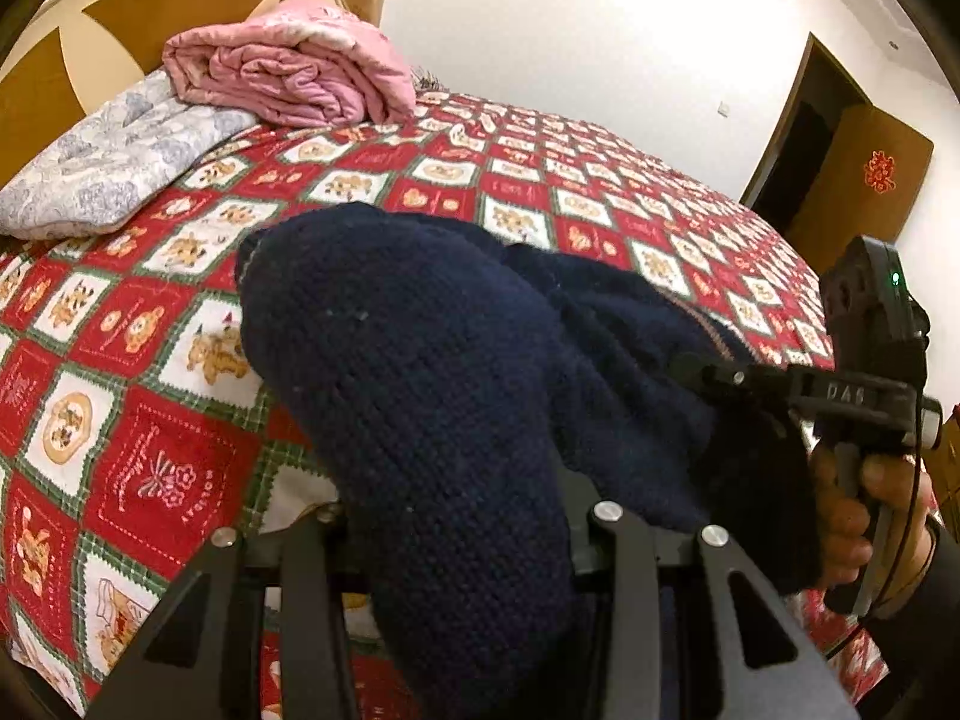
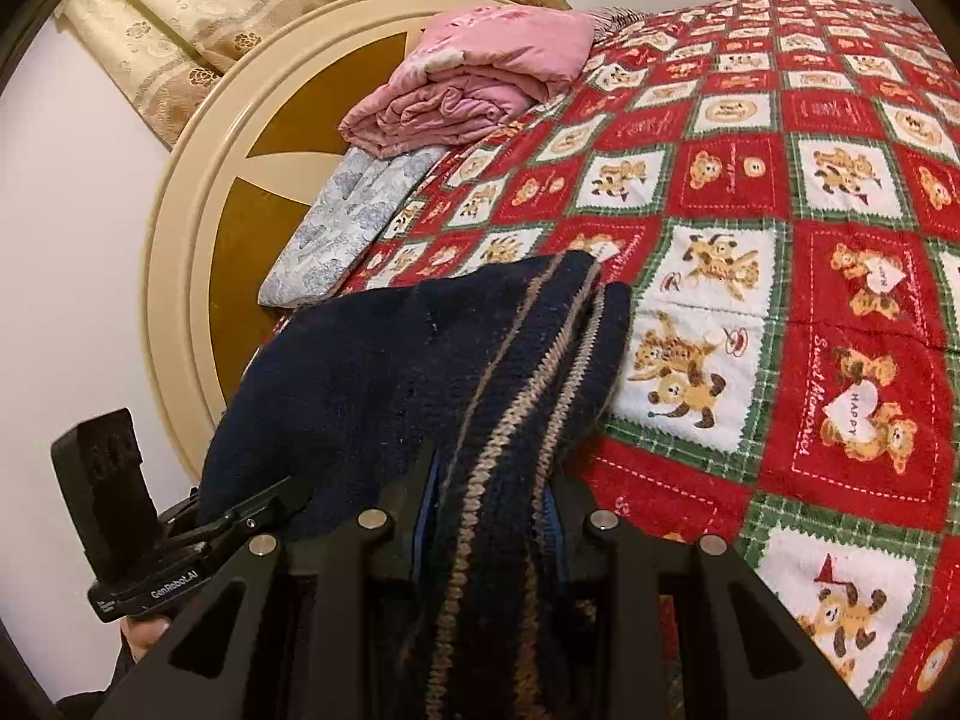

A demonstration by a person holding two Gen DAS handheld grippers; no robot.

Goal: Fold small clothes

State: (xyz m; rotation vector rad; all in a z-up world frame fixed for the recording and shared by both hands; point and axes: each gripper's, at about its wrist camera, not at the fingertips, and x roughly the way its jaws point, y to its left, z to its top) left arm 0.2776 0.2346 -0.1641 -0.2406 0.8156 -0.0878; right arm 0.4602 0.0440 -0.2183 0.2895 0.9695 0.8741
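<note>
A dark navy knit garment (image 1: 420,372) with tan stripes (image 2: 510,396) hangs bunched between both grippers above the bed. In the left wrist view my left gripper (image 1: 456,516) is shut on a thick fold of it, and the knit drapes over the fingers and hides their tips. My right gripper (image 2: 492,480) is shut on the striped edge, its fingertips buried in the cloth. Each view also shows the other tool: the right gripper (image 1: 720,375) clamps the garment at the right, and the left gripper (image 2: 252,516) clamps it at the lower left.
The bed carries a red, white and green bear-print cover (image 2: 780,300). A folded pink quilt (image 1: 288,72) lies on a blue-grey floral pillow (image 1: 108,168) by the round headboard (image 2: 198,228). A brown door (image 1: 864,180) stands beyond the bed. A person's hand (image 1: 864,510) holds the right tool.
</note>
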